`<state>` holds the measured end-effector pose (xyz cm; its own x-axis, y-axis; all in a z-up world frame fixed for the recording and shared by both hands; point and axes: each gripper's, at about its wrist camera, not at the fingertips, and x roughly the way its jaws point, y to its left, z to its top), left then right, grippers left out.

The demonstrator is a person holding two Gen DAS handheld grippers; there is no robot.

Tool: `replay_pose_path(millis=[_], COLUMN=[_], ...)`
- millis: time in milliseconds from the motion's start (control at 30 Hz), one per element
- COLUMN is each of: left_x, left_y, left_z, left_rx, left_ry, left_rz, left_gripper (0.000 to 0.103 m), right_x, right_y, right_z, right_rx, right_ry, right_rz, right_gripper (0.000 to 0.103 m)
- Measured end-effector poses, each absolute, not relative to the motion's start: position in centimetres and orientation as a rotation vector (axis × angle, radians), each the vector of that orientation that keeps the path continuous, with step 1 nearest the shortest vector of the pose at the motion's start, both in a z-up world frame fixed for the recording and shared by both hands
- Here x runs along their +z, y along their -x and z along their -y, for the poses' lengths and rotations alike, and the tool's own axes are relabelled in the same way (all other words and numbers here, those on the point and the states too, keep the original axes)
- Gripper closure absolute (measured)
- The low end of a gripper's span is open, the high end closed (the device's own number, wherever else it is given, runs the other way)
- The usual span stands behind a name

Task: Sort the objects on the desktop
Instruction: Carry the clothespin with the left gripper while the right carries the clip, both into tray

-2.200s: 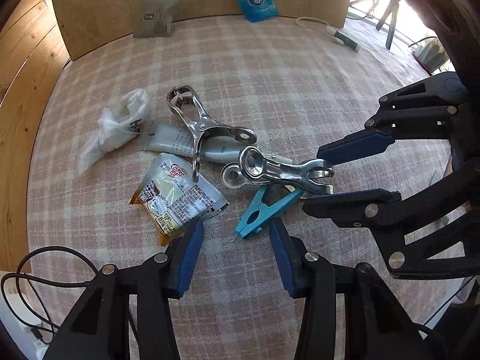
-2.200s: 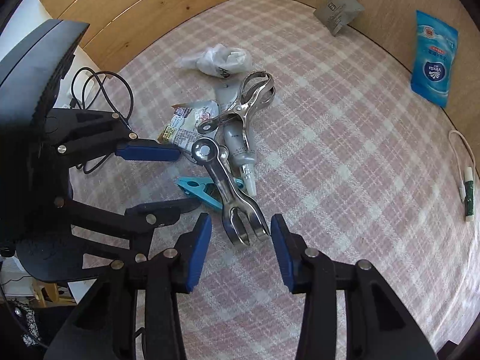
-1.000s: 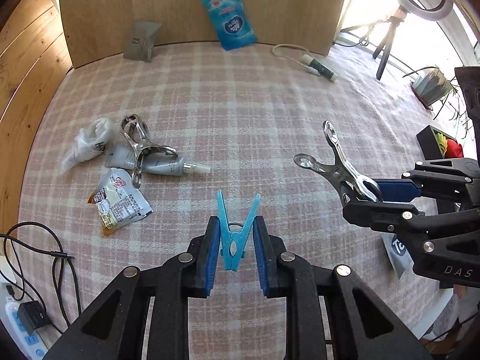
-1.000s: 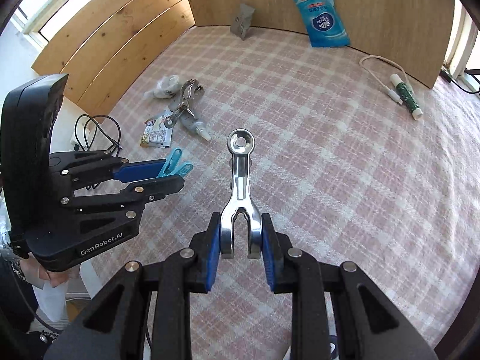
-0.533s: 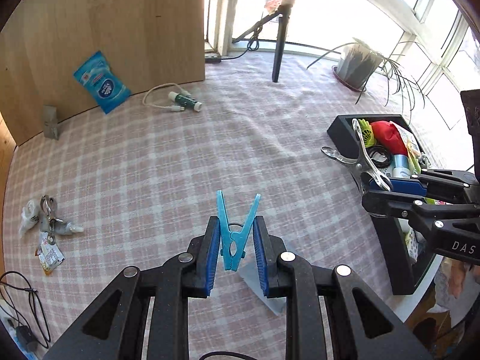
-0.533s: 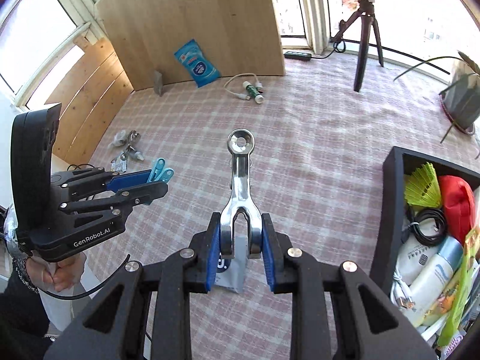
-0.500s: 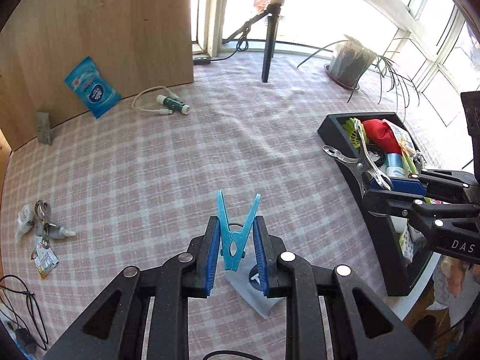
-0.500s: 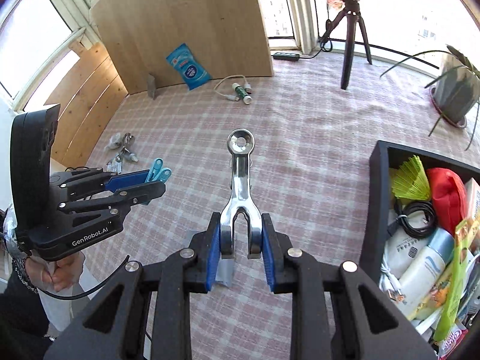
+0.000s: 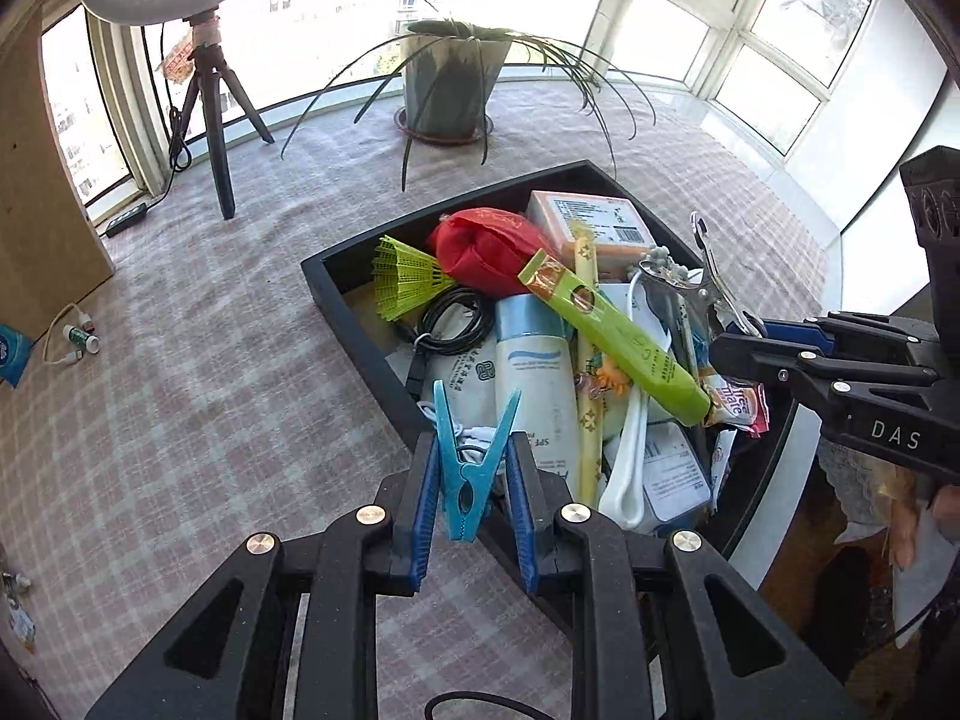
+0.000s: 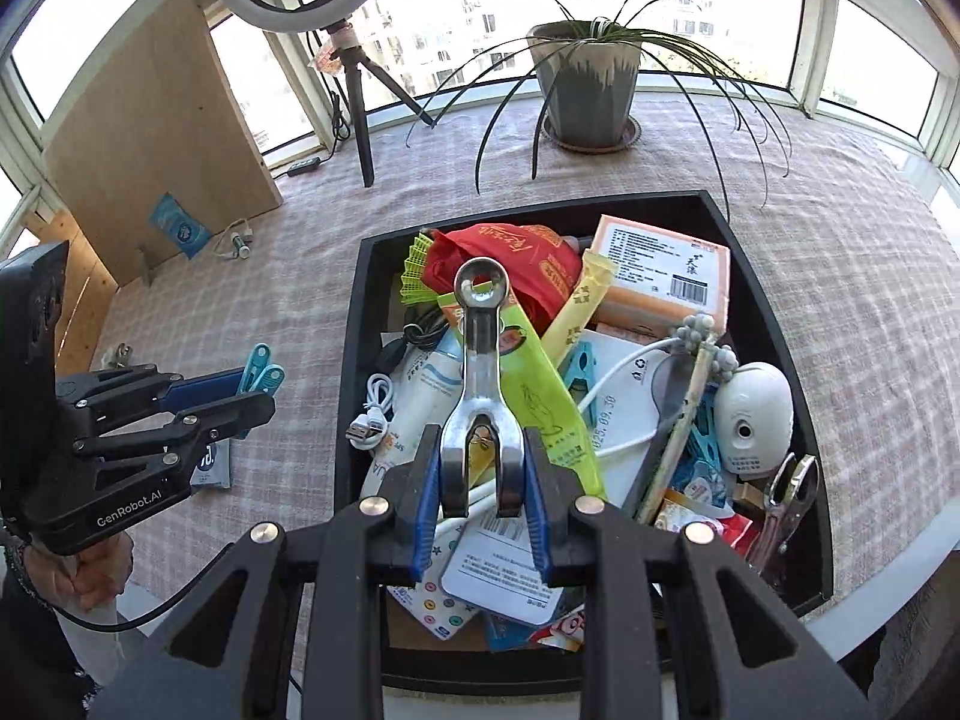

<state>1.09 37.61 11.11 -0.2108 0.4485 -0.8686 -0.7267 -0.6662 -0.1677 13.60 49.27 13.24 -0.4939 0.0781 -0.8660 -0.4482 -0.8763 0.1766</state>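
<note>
With my left gripper (image 9: 471, 489) pinching the turquoise plastic clothespin (image 9: 471, 462) and my right gripper (image 10: 480, 501) the shiny steel clamp (image 10: 480, 384), I should centre both above the crowded black tray (image 10: 351, 324) before letting go.

Small blue plastic clothespin (image 9: 467, 468), upright with its two prongs spread upward in a V, clamped between claw pads above the near rim of the black rectangular tray (image 9: 360, 354). Shiny steel spring clip (image 10: 480, 384), ring end uppermost, likewise clamped above the tray's crowded contents.
</note>
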Motion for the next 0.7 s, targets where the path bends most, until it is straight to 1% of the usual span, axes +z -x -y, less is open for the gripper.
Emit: replay_pose_path(millis=[267,300,333,367,400,433,467,500,700], left_x=[11.4,11.3,11.2,11.2,11.2,11.4,11.5,11.7,12.7], left_y=[-3.5,-3.6,-3.7,-3.7,-3.7,-3.7,-3.6,-3.5,-2.5], left_z=[-43.6,-44.0,-44.2,-44.3,-44.1,-43.8,-43.5,-43.1,-40.3], left_rx=[1.921,1.930,1.926,1.921,1.929,1.943,1.952,1.961,2.031], left_ry=[1.242,1.238,1.246,1.254,1.252,1.246,1.246,1.250,1.266], left_rz=[-0.417,-0.433,-0.448,-0.450,-0.444,-0.442,-0.441,-0.435,-0.408], left_gripper=[0.082,0.080,0.066,0.050,0.046,0.045,0.045,0.045,0.045], right_x=[12.7,12.7,12.7,12.7,12.7,12.7,12.8,12.9,13.6], right_y=[-17.0,-17.3,-17.3,-17.3,-17.3,-17.2,-17.1,-17.0,-15.9], right_z=[-53.5,-53.8,-54.0,-54.1,-54.2,-54.3,-54.2,-54.1,-52.6], right_rx=[2.336,2.331,2.330,2.328,2.318,2.309,2.305,2.305,2.333], right_ry=[1.320,1.318,1.315,1.319,1.321,1.320,1.318,1.315,1.315], right_rz=[-0.607,-0.606,-0.604,-0.600,-0.597,-0.594,-0.591,-0.585,-0.549], right_gripper=[0.078,0.078,0.078,0.073,0.064,0.059,0.048,0.045,0.044])
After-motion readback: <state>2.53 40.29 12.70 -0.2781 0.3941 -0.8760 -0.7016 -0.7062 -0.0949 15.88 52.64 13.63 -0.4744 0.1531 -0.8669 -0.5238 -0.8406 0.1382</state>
